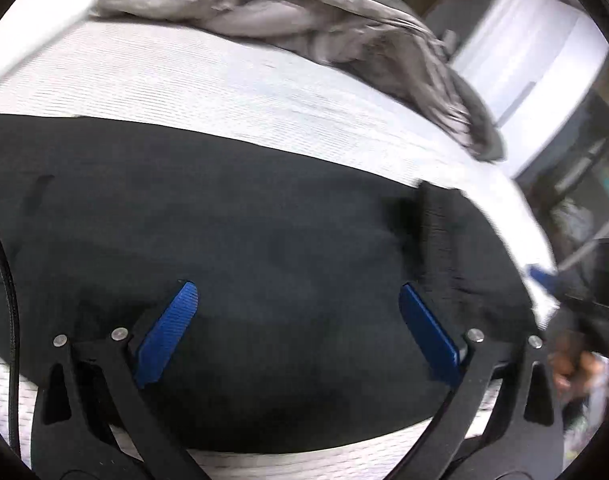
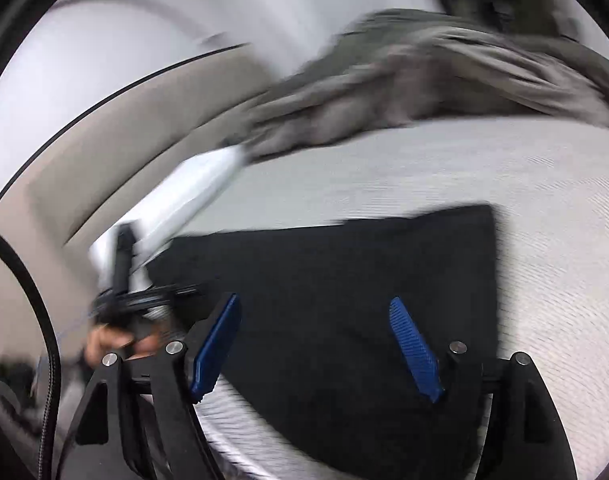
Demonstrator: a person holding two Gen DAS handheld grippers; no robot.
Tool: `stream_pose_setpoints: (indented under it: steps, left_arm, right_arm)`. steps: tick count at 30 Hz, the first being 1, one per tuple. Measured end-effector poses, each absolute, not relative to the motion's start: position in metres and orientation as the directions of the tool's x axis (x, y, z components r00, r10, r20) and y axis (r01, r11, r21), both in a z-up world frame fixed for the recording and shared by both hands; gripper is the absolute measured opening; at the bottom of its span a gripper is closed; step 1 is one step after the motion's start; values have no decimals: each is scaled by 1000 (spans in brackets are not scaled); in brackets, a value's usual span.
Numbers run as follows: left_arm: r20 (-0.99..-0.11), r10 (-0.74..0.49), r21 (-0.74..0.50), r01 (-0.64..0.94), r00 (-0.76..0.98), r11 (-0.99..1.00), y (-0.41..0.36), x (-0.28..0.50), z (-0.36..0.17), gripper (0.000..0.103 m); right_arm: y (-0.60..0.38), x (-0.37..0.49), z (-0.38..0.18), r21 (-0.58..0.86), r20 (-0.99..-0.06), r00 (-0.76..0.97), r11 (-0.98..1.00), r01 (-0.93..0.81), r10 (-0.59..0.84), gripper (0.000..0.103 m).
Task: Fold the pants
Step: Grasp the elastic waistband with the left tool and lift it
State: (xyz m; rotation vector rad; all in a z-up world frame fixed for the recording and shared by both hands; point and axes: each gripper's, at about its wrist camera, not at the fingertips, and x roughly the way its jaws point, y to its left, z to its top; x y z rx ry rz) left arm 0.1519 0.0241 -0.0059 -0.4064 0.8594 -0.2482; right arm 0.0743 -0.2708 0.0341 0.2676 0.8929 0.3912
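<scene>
Bedroom, white mattress (image 1: pixel 232 80), grey blanket (image 1: pixel 264 4) bunched at far edge. Black pants (image 1: pixel 244 220) lay flat mid-mattress, seemingly folded already into a compact rectangle (maybe one fold left). Left gripper (image 1: pixel 298 308) and right gripper (image 2: pixel 316 320) hovered above, jaws spread, holding nothing.

Bare white mattress (image 1: pixel 208 80) beyond black pants (image 1: pixel 224 208), rumpled grey blanket (image 1: pixel 288 12) blocking far edge

white textured mattress (image 1: pixel 208 80) | rumpled grey blanket (image 1: pixel 288 12) | beige floor (image 2: pixel 116 136)
</scene>
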Motion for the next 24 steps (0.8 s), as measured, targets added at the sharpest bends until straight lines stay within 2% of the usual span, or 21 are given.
stream_pose_setpoints:
  steps: [2,5,6,7,10,15,16,17,18,20,22,24]
  left_arm:
    - [-667,-469,-487,138,579,862,1,158,-9,98]
    - [-652,-580,-551,221,488,805,-33,170,-18,88]
    - [-661,-607,-564,241,441,790,-47,177,-25,81]
    - [-672,-612,-561,252,417,788,-57,180,-29,77]
    - [-702,-578,-506,280,415,816,-79,188,-36,77]
    - [-677,-634,-576,269,374,772,-88,208,-43,77]
    - [-664,-652,-600,261,366,757,-88,212,-44,73]
    - [-653,-662,-615,252,369,747,-89,214,-45,66]
    - [-645,-663,-625,236,380,744,-87,216,-46,50]
    - [-617,-681,-655,223,393,722,-82,216,-47,37]
    - [-580,-694,-671,233,426,704,-76,212,-43,14]
    - [-573,-668,-634,260,475,728,-70,203,-33,9]
  right_arm:
    - [-302,77,13,305,-780,554,950,-72,292,78]
    - [-324,75,-17,305,-840,460,952,-40,288,78]
    - [-324,73,-21,282,-848,454,958,-49,272,78]
    - [-321,70,-24,237,-856,453,968,-83,249,78]
    - [-310,61,-35,99,-871,460,979,-178,172,80]
    - [-309,57,-38,85,-868,469,979,-184,164,82]
    - [-310,57,-39,83,-867,470,979,-186,163,82]
    - [-310,60,-39,80,-867,472,979,-188,162,82]
    - [-309,61,-40,78,-866,473,979,-188,160,83]
    - [-304,66,-39,80,-865,475,980,-184,160,83]
    - [-295,65,-32,79,-864,477,980,-183,158,84]
    - [-276,74,-32,72,-864,479,981,-179,151,84]
